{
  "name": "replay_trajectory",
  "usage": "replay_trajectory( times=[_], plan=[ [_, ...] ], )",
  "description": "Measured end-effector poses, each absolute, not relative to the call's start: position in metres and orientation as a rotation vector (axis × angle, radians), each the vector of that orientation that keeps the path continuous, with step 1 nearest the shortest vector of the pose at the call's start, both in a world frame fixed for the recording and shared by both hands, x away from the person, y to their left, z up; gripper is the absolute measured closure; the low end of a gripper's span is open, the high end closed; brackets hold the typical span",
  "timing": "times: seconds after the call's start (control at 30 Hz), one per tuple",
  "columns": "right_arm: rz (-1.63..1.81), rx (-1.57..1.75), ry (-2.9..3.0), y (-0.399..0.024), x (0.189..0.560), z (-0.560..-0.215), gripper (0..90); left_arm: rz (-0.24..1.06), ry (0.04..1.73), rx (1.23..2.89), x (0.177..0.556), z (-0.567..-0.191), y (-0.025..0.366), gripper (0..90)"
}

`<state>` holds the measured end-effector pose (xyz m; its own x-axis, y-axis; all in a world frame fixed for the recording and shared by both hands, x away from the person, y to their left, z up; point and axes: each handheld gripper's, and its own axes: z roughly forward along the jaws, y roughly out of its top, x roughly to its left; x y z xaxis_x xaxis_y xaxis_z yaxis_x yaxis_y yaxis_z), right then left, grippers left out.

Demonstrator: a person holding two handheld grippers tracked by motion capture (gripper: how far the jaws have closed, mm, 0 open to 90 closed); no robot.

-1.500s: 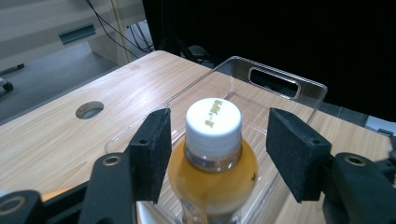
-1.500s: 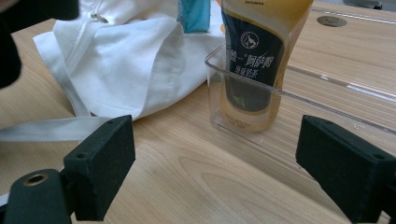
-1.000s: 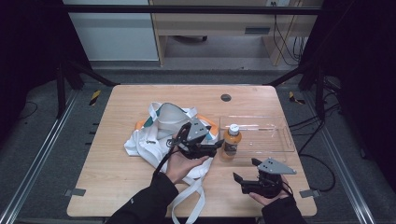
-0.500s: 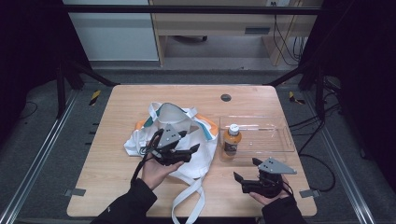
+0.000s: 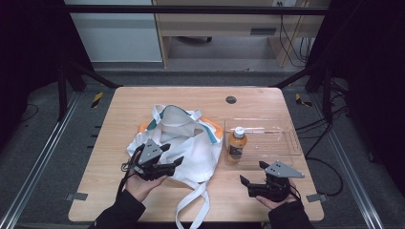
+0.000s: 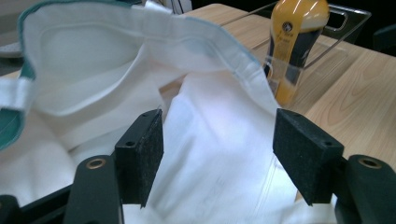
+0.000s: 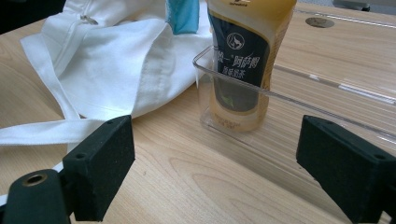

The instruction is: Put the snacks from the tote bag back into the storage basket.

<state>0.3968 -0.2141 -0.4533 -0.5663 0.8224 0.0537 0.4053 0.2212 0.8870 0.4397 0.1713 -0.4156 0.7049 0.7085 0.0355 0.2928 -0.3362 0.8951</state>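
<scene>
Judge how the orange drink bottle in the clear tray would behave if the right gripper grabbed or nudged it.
The bottle stands upright, tall and narrow, so a high nudge would probably tip it. It looks full, so likely heavy for its size. Its glossy label may slip between pads. The tray wall beside it could block a low push.

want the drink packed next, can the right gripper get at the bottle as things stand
Probably yes. The right gripper is open and faces the bottle, with bare table between them. The bottle stands upright in a corner of the clear tray; the low tray wall covers only its base, so a grasp higher up looks free.
</scene>
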Motion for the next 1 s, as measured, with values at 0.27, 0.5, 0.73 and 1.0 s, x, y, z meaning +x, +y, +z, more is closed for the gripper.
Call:
replay_trajectory(
  times=[0.27,0.5,0.73,1.0],
  plan=[
    [1.307,1.121,2.076,-0.214,0.396,-0.453,11.7,0.537,0.832,1.921,0.429,-0.429,0.200,33.1],
    [1.307,1.109,2.083,-0.213,0.396,-0.453,11.6,0.560,0.873,1.904,0.422,-0.439,0.226,31.6],
    [1.305,1.095,2.094,-0.212,0.396,-0.454,11.6,0.579,0.897,1.885,0.415,-0.446,0.241,31.2],
    [1.303,1.091,2.100,-0.211,0.395,-0.454,11.6,0.584,0.913,1.877,0.412,-0.450,0.248,31.1]
  ],
)
